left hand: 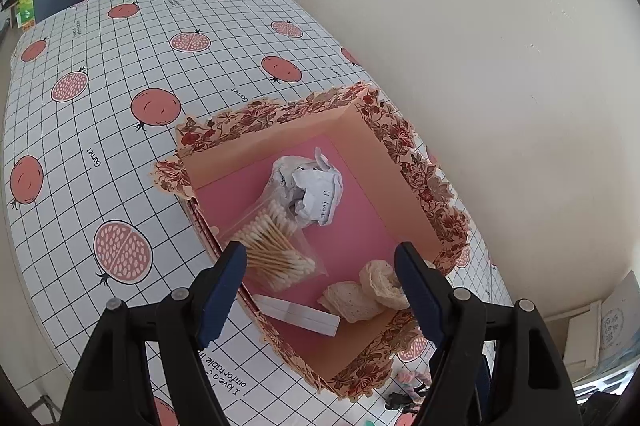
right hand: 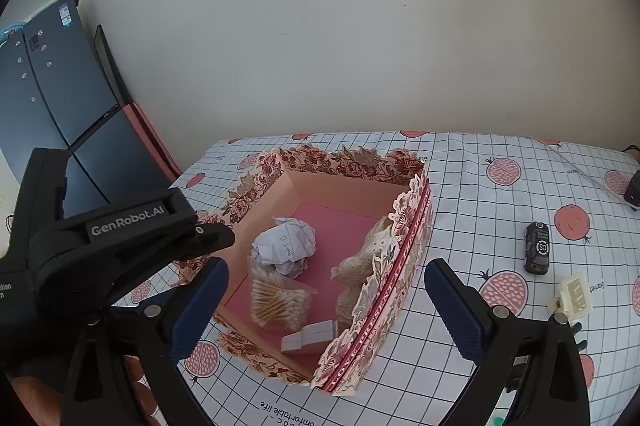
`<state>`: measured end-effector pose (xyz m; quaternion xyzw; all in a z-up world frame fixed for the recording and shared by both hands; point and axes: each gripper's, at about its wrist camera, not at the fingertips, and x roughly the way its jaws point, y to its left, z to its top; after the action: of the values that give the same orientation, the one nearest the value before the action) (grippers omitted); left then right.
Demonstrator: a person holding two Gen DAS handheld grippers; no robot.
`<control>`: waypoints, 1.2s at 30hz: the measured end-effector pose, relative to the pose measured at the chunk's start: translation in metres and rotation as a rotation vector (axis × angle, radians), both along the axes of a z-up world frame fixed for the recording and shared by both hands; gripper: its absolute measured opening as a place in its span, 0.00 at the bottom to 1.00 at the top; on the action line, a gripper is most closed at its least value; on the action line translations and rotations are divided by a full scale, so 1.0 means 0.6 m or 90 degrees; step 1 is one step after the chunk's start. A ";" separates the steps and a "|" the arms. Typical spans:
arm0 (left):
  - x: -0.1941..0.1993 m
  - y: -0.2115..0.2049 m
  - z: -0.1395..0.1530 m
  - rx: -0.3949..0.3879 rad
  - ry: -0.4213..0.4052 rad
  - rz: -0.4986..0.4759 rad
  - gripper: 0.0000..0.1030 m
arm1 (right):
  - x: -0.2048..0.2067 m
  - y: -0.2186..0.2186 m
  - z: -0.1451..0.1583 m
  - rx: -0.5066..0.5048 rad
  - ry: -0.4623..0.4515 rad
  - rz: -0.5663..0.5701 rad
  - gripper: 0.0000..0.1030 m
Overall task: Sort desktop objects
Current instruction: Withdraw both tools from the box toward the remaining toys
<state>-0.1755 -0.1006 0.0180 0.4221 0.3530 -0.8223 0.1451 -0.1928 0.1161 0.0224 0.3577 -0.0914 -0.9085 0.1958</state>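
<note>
A cardboard box (left hand: 404,142) with a floral scalloped rim and a pink floor stands on the pomegranate-print tablecloth (left hand: 120,106). Inside lie a crumpled paper ball (left hand: 316,190), a clear bag of cotton swabs (left hand: 272,250), cream lace rolls (left hand: 372,290) and a white block (left hand: 300,314). My left gripper (left hand: 322,260) hovers open over the box's near side, above the swabs and lace, gripping nothing. My right gripper (right hand: 328,280) stands wide open in front of the same box (right hand: 340,190), with nothing between its pads. The paper ball (right hand: 284,244) and swabs (right hand: 280,300) show there too.
To the right of the box lie a dark toy car (right hand: 538,252), a cream plastic part (right hand: 574,294) and a black adapter (right hand: 634,192) with a cable. A small figurine (left hand: 404,396) sits by the box's near corner. A wall backs the table; a dark fridge (right hand: 60,98) stands left.
</note>
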 end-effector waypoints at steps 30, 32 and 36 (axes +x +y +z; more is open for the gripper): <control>0.005 0.113 0.048 -0.059 0.024 -0.075 0.83 | 0.007 0.156 0.038 -0.017 0.001 -0.102 1.00; 0.005 0.122 0.052 -0.062 0.027 -0.081 0.83 | 0.008 0.170 0.041 -0.023 0.000 -0.112 1.00; 0.005 0.146 0.058 -0.062 0.034 -0.102 0.83 | 0.013 0.197 0.052 -0.019 0.006 -0.124 1.00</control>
<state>-0.1726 -0.0132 0.0529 0.4195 0.2811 -0.8584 0.0898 -0.1850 0.2343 0.0536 0.3399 -0.1381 -0.9234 0.1125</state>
